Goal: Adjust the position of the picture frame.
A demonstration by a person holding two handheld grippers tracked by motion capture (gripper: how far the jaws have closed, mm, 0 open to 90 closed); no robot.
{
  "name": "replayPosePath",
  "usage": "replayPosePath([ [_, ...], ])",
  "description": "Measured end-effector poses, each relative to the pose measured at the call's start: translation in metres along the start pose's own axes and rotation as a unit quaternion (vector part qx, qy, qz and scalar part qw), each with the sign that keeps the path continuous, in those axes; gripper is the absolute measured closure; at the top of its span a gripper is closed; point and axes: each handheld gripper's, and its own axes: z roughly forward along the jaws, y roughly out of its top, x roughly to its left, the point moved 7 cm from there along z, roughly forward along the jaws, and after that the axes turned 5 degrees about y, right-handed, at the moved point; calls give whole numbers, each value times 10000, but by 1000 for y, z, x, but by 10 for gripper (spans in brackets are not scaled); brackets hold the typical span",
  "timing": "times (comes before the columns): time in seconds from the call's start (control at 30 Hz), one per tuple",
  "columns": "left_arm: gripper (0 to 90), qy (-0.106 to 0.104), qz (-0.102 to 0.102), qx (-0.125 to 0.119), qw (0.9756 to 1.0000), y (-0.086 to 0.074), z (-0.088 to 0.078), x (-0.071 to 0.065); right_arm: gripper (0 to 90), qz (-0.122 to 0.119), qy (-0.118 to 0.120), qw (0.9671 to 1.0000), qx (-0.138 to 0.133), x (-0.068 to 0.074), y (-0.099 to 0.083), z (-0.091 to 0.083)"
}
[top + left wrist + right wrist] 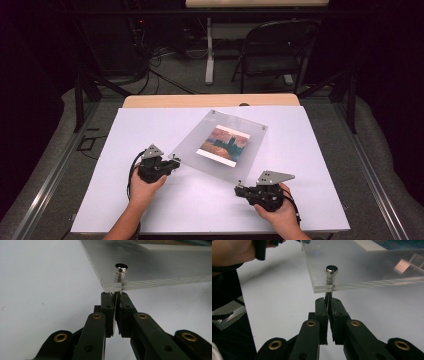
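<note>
Centre frame: clear acrylic frame encloses a printed picture (landscape, apparently). Left gripper and right gripper each clamp a metal corner standoff.

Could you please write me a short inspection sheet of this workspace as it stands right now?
Surface: white table top, flat, with a wooden strip along the far edge.
Job's things: clear acrylic frame holding a picture, lying at an angle mid-table; metal standoff pins at its corners.
Clutter: nothing seen.
Grippers: left tool at the frame's left corner, right tool at its near corner; in the gripper views both sets of jaws sit closed just below a corner pin.
Cables: black cable loops at the left tool; more lie on the floor beyond.
Surroundings: folding chair, table leg, dark room.
</note>
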Motion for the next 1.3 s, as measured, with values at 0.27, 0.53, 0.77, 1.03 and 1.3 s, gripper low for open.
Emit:
replayPosePath([
  [0.27, 853, -134, -80, -39, 9999, -5, -6, -15, 856, 208, -369, 9990, -134, -18, 3, -13],
  [0.53, 853, -184, -143, -69, 9997, -11, -13, -29, 856, 233, -564, 9979, -209, -30, 6, -17],
  [0.77, 853, -256, -191, -44, 9995, -18, -18, -43, 857, 285, -730, 9966, -244, -43, 8, -18],
  [1.03, 852, -146, -303, -127, 9994, -12, -16, -35, 857, 308, -700, 9968, -231, -46, 14, -14],
  [1.3, 852, -42, -457, -159, 9988, 5, -2, -18, 856, 454, -788, 9955, -267, -64, 32, -4],
])
